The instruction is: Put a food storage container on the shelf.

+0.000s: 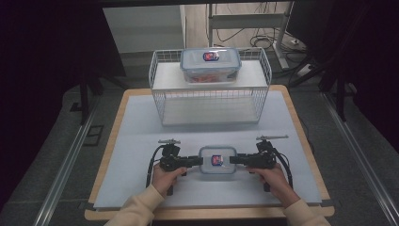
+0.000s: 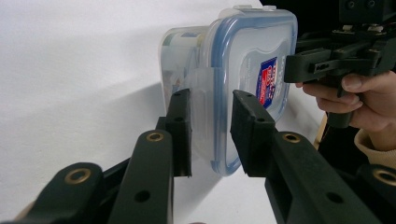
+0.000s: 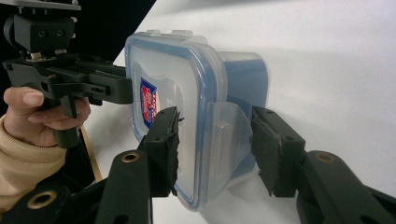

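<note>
both claws [image 1: 200,161] [image 1: 234,160] level, flanking the container [image 1: 217,160] from opposite sides.

Cream knit sleeves cover both forearms, and each hand grips a matte black two-jaw gripper [image 1: 201,161] with brass-ringed pivot screws, ribbed pads, a trailing black cable and a grey plate

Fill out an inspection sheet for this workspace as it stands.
Surface: white mat on a wood-edged table.
Job's things: small clip-lid container, lid on, near the front edge.
Clutter: wire basket at the back, with a larger lidded container on its shelf.
Grippers: left hand-held gripper and right hand-held gripper each straddle a side latch; contact unclear.
Cables: one trails from each gripper; more on the floor behind.
Surroundings: dark curtains, floor rails.
</note>
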The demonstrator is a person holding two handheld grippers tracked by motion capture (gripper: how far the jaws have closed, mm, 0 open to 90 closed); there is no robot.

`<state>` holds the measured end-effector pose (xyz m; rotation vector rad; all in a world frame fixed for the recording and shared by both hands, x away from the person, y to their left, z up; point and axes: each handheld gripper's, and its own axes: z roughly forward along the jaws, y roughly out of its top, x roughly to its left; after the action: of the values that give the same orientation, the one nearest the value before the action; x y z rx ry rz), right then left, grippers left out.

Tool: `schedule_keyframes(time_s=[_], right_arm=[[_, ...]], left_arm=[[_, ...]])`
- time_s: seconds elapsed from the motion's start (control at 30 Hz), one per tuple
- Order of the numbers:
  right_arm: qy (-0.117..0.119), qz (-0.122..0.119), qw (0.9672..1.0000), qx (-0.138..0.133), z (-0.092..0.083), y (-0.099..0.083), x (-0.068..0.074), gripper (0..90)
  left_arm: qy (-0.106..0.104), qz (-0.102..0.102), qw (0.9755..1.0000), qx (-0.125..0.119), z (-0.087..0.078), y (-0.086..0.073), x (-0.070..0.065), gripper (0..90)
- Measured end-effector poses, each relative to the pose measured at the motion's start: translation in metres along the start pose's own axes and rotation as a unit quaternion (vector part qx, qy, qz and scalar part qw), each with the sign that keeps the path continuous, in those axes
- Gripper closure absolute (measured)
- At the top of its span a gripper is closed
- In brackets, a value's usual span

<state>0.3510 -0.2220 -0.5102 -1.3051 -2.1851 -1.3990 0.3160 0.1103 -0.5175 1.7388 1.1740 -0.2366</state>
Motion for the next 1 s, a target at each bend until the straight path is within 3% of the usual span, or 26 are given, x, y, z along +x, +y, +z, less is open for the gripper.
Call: schedule_keyframes(time_s=[0.67,1.0], right_arm=[[-0.001,-0.012,0.9997,-0.019,-0.007,0.007,0.006,53.7],[-0.003,-0.027,0.9989,-0.039,-0.017,0.028,0.019,53.7]], left_arm=[[0.002,0.016,0.9999,-0.006,-0.005,0.011,-0.007,70.6],[0.009,0.037,0.9991,-0.018,-0.019,0.037,-0.021,70.6]])
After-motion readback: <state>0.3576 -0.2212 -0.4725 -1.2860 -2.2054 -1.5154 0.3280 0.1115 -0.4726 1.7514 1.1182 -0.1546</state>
